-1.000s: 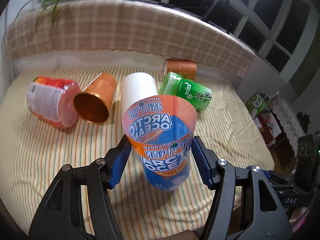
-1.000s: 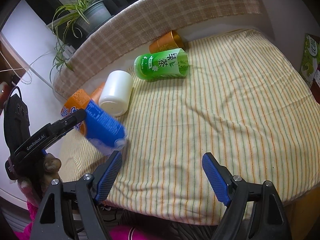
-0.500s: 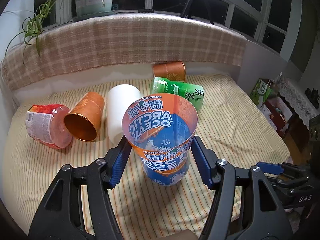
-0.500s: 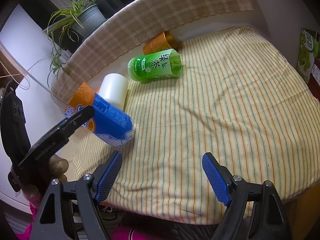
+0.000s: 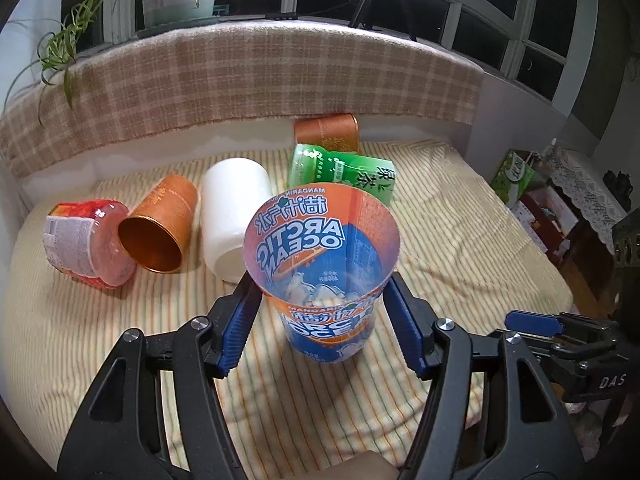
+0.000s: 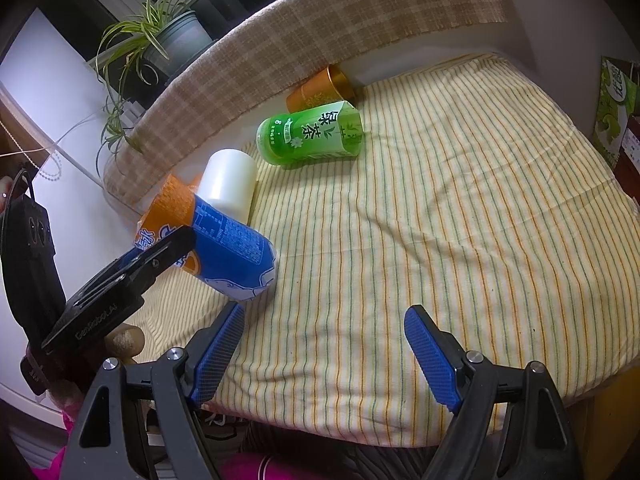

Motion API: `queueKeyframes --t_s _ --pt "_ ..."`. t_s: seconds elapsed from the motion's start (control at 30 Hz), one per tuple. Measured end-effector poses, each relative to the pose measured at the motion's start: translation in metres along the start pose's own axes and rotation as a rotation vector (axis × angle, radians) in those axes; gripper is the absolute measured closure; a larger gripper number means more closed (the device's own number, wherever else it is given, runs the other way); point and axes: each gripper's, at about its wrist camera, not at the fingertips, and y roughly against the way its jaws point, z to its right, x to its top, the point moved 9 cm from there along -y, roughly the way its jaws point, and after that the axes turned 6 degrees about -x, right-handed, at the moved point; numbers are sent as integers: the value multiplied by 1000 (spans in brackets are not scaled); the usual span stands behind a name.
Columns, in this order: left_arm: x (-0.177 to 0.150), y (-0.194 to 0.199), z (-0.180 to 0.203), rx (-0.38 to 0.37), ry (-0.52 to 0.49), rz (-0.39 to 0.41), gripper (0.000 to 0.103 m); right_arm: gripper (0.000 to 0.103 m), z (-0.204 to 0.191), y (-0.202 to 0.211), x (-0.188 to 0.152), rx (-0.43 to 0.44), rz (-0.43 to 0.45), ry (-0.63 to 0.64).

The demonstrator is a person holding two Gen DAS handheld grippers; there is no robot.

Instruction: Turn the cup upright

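A blue and orange Arctic Ocean cup (image 5: pixel 324 280) stands mouth up between the fingers of my left gripper (image 5: pixel 322 324), its base low over the striped cloth (image 5: pixel 440 240). The left gripper is shut on it. In the right wrist view the same cup (image 6: pixel 224 248) shows held tilted at the left, base at the cloth. My right gripper (image 6: pixel 324 352) is open and empty over the cloth's near edge.
Other cups lie on their sides: a white one (image 5: pixel 234 216), a copper one (image 5: pixel 160 232), a red one (image 5: pixel 86 244), a green one (image 5: pixel 344 172) and a second copper one (image 5: pixel 328 132) at the back. A plaid-covered ledge (image 5: pixel 240 80) bounds the far side.
The left gripper has turned the blue and orange cup more upright and lowered it toward the cloth. The right gripper has stayed open in place.
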Motion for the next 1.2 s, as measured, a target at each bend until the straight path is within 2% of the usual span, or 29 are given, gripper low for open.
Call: queueKeyframes --t_s 0.23,0.33,0.5,0.67,0.9,1.13,1.2 --pt "-5 -1 4 -29 5 -18 35 19 1 2 1 -4 3 -1" --pt "-7 0 6 -50 6 -25 26 19 1 3 2 -6 7 1" --pt "-11 4 8 -75 9 -36 21 19 1 3 3 -13 16 10" --pt "-18 11 4 -79 19 -40 20 19 -2 7 6 -51 49 45" --pt "-24 30 -8 -37 29 -2 20 18 -10 16 15 -121 121 110" --pt "-19 60 -21 60 25 96 19 14 -22 27 21 -190 203 182" --pt "-17 68 -26 85 26 125 15 12 -27 31 24 -209 233 206"
